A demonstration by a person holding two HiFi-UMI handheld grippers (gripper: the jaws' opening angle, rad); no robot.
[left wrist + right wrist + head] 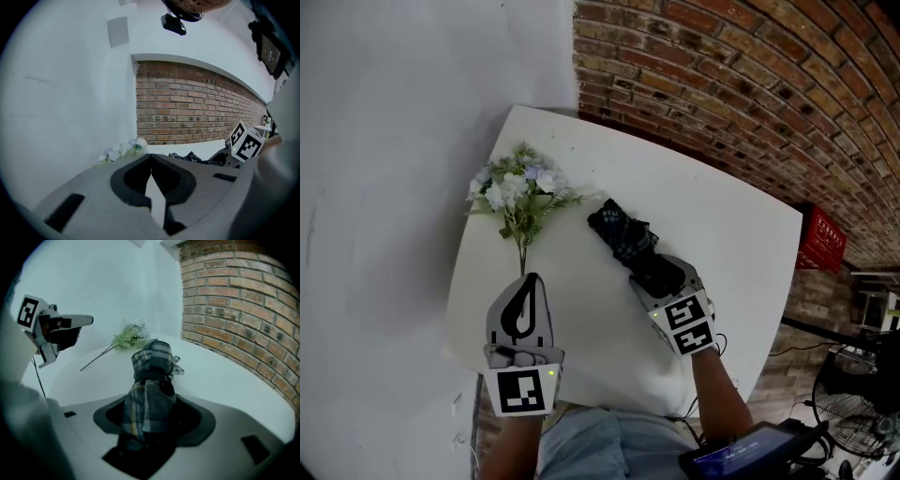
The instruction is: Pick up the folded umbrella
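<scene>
Umbrella (151,376) | R fingers (220,427) grip its cloth end; L fingers (93,185) shut, empty | risk: cloth slides as you lift, drops on bench (722,244)

Probably an indoor studio or loft-style office corner; exact use unclear. Exposed brick wall (750,84) is meeting a plain white wall (394,141). A white counter (722,253) is sitting in the corner, carrying artificial flowers (517,192) as decor. A red sign (822,239) is hanging on the brick. A standing fan (853,403) and loose cables (797,342) are sitting on the floor side.
</scene>
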